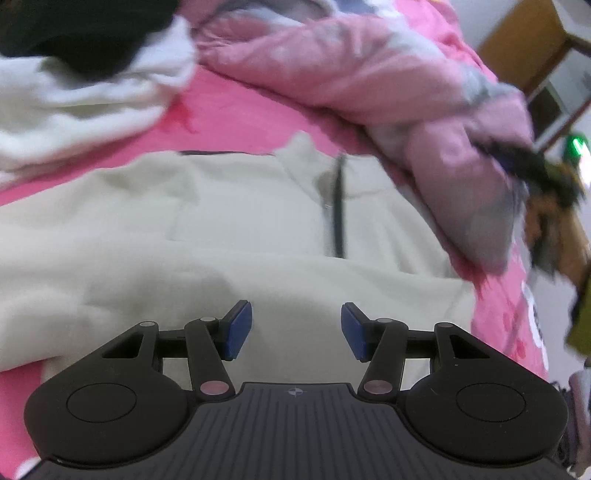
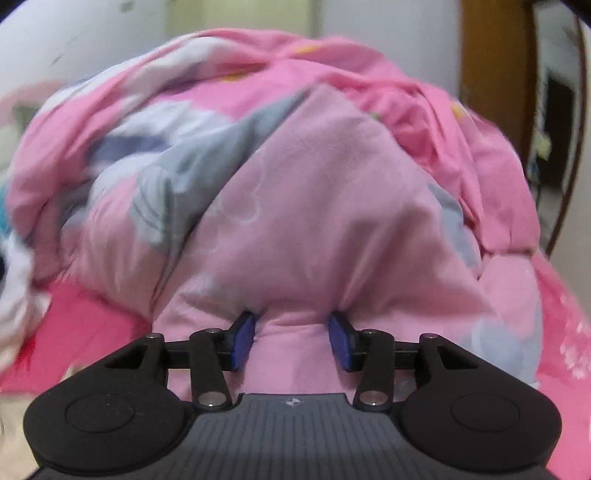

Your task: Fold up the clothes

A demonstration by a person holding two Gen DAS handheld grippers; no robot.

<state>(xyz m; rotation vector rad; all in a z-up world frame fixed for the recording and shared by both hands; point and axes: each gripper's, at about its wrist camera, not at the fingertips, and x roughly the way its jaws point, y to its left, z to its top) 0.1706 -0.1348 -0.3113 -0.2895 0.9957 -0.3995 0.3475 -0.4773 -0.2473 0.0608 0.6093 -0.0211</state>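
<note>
Left hand-held gripper (image 1: 296, 330): jaws stand moderately apart with nothing between the blue pads (image 1: 239, 330); it hangs above the lower part of the cream garment without touching it.
Right hand-held gripper (image 2: 291, 341): jaws parted about as far, with a bunched fold of the pink quilt filling the gap; the cloth touches both blue pads (image 2: 243, 341), but whether they press on it cannot be told.
Cream fleece pullover (image 1: 236, 236): the task's garment, spread flat on the bed directly ahead of the left hand-held gripper, collar pointing away, front side up.
Zip (image 1: 338, 210): a short dark zip running down from the collar, right of the garment's middle.
Pocket line (image 1: 225, 152): a thin dark edge along the far side of the pullover, left of the collar.
Pink quilt (image 2: 317, 206): a crumpled heap with grey and white patches; in the left wrist view it lies just beside the pullover's right shoulder, overlapping its edge.
White garment (image 1: 85, 107): heaped at the far left, apart from the pullover, with a black item (image 1: 81, 33) on top.
Bed sheet (image 1: 236, 110): bright pink, under everything.
Wooden furniture (image 1: 517, 40): at the far right, blurred.
Wall (image 2: 92, 33): pale, behind the quilt in the right wrist view.
</note>
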